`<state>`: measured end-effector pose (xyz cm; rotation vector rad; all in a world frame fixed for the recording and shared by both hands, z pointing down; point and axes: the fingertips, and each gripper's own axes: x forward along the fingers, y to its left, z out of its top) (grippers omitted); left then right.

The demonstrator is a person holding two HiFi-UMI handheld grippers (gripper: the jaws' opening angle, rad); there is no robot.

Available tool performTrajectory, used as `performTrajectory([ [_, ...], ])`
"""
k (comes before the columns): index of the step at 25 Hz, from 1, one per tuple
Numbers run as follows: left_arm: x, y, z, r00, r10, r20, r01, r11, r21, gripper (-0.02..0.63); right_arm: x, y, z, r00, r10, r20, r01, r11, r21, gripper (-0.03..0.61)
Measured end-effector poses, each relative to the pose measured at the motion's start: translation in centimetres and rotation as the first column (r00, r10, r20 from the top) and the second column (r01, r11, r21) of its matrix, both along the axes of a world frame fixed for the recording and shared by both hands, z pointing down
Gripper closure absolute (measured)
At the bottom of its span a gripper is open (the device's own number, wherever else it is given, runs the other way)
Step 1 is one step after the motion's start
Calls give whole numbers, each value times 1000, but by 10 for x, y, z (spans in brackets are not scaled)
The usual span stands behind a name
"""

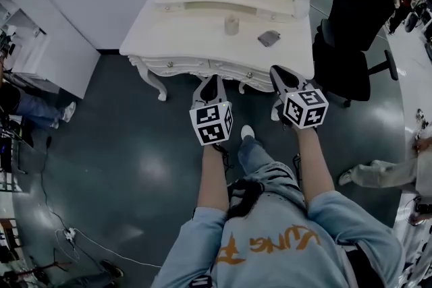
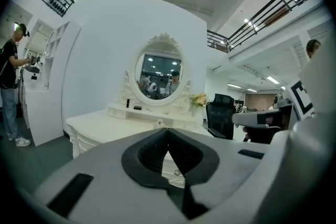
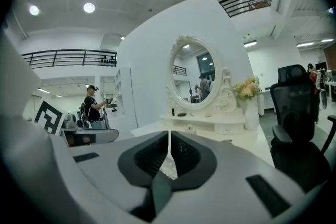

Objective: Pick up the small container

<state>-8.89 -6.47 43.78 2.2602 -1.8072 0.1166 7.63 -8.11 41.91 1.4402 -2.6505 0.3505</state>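
White dresser (image 1: 169,30) ahead of me. Container (image 1: 231,25) upright mid-top, gray item (image 1: 268,38) just right of it. My left gripper (image 1: 211,79) and right gripper (image 1: 277,71) hover at dresser's front edge, apart from container. Both jaw pairs pressed together, nothing between. Black chair (image 1: 351,30) at right.

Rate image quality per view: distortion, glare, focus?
Head view: strong fisheye bend, bright glare patches on the dark floor, white dressing table near blown out, small container low contrast. Left gripper view: black circular vignette, left gripper slightly soft up close. Right gripper view: same vignette, ceiling lights flare.
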Motion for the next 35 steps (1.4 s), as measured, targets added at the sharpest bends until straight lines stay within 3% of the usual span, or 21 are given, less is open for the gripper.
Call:
performTrajectory([
  [11, 23, -128, 35, 999, -18, -34, 14, 994, -112, 592, 22, -135, 44, 1000, 1, 5, 0, 992, -125, 545],
  [19, 34, -217, 16, 999, -38, 26, 40, 994, -103, 592, 46, -244, 25, 996, 24, 85, -15, 995, -99, 545],
  [28, 27, -241, 36, 996, -87, 30, 91, 984, -152, 592, 20, -271, 44, 995, -65, 75, 73, 990, -121, 545],
  [35, 28, -253, 57, 996, -87, 36, 92, 977, -193, 592, 2, -274, 48, 989, -139, -49, 137, 989, -46, 545],
])
